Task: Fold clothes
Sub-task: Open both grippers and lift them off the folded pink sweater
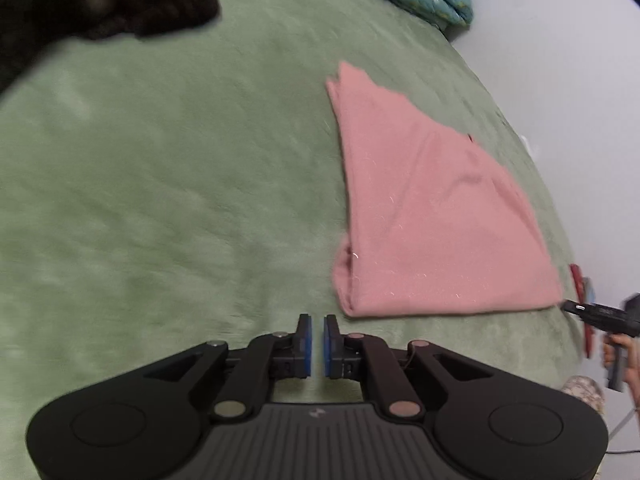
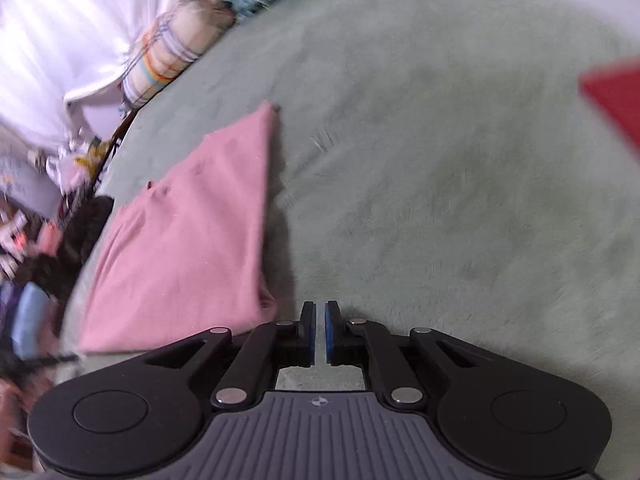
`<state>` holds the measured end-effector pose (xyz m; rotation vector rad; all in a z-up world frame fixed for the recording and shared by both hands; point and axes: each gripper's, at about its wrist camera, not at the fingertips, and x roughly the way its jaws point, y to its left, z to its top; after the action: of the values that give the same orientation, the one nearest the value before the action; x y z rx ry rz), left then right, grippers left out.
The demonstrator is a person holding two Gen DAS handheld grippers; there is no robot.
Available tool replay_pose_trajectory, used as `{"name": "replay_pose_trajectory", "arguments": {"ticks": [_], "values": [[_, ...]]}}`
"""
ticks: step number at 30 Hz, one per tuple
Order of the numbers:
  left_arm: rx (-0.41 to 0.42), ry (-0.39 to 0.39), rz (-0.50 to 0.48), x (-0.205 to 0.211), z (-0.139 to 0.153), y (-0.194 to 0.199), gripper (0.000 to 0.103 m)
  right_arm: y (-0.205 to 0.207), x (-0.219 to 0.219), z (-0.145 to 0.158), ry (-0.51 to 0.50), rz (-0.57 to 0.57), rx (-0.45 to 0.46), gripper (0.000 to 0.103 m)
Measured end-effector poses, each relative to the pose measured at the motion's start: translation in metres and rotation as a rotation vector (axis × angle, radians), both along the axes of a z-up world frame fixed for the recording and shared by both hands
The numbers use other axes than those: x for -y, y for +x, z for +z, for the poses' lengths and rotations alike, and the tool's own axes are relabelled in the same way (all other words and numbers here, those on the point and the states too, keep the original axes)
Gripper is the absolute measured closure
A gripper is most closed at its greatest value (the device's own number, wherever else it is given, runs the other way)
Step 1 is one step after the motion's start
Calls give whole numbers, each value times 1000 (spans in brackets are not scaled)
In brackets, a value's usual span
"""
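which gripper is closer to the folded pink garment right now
Right, though only slightly. The right gripper has the pink garment's near corner just beside its left finger. The left gripper sits a little short of the garment's folded corner, which lies ahead to its right. Neither touches it.

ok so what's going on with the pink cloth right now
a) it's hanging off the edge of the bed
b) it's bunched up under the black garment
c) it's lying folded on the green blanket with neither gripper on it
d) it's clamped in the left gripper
c: the pink cloth lies flat and folded on the green blanket, and both the left gripper and the right gripper sit beside it with nothing between their fingers.
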<state>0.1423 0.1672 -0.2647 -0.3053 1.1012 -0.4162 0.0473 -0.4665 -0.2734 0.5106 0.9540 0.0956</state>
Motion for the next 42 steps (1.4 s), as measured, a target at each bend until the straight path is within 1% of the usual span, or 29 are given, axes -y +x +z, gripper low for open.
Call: {"name": "replay_pose_trajectory", "arguments": {"ticks": [1,2,3,4,5,6,8,9,11,13,14,16,17,18,19,20,24,27,28,29,30,31,32,33,34,36,37,40,42], "values": [[53,-1,8,9,13,-1,97,1,-10,11,-48,13,36,85],[101,3,1,23,24,-1,92,3,-27,25,-117,34,92,73],[151,11,-9,38,34,-1,78,8,-50,40,-191,60,157,69],[215,40,-30,66,42,0,61,12,-66,48,-240,79,198,67],[271,65,-48,90,50,0,57,19,-90,54,-308,110,239,67],[286,79,-59,101,51,2,56,27,-123,57,-400,154,273,67],[366,171,-132,170,42,-1,56,36,-161,53,-510,189,293,67],[368,176,-130,187,35,-3,57,39,-181,48,-558,200,300,67],[359,171,-110,212,22,-10,57,37,-218,36,-606,197,303,68],[332,182,-64,230,5,-20,57,32,-241,21,-607,143,298,65],[309,196,-53,232,-5,-24,57,31,-244,14,-600,117,278,61],[256,227,-22,232,-26,-33,57,23,-246,-8,-563,40,218,59],[274,229,-17,226,-33,-41,57,15,-244,-22,-526,-10,187,57],[288,236,-21,224,-34,-46,57,11,-244,-28,-512,-32,178,56],[334,269,-35,224,-37,-60,57,3,-247,-30,-536,-33,195,56],[340,272,-27,223,-37,-65,57,-3,-250,-31,-554,-32,203,56],[367,281,-15,221,-37,-75,57,-10,-251,-32,-556,-31,191,54],[348,262,12,218,-29,-81,56,-10,-247,-30,-518,-39,171,52],[340,203,46,213,-23,-85,56,-11,-242,-23,-478,-57,164,53],[355,146,72,209,-19,-88,56,-16,-240,-16,-445,-75,174,53],[381,125,85,208,-16,-89,55,-23,-242,-11,-426,-87,196,53],[403,108,96,208,-14,-89,50,-26,-244,-7,-423,-85,225,53],[406,113,94,210,-15,-85,47,-25,-247,-3,-428,-73,259,52],[410,117,92,212,-16,-81,41,-21,-250,-3,-433,-59,269,52],[409,125,90,214,-18,-77,40,-16,-252,-5,-436,-45,263,52],[360,168,83,218,-30,-66,40,-2,-258,-21,-464,-21,210,52],[344,191,75,220,-36,-62,40,0,-261,-26,-485,-11,207,51],[417,288,-23,228,-42,-78,40,-9,-269,-33,-556,16,248,49],[442,337,-61,231,-43,-90,40,-15,-270,-34,-555,19,242,48]]}}
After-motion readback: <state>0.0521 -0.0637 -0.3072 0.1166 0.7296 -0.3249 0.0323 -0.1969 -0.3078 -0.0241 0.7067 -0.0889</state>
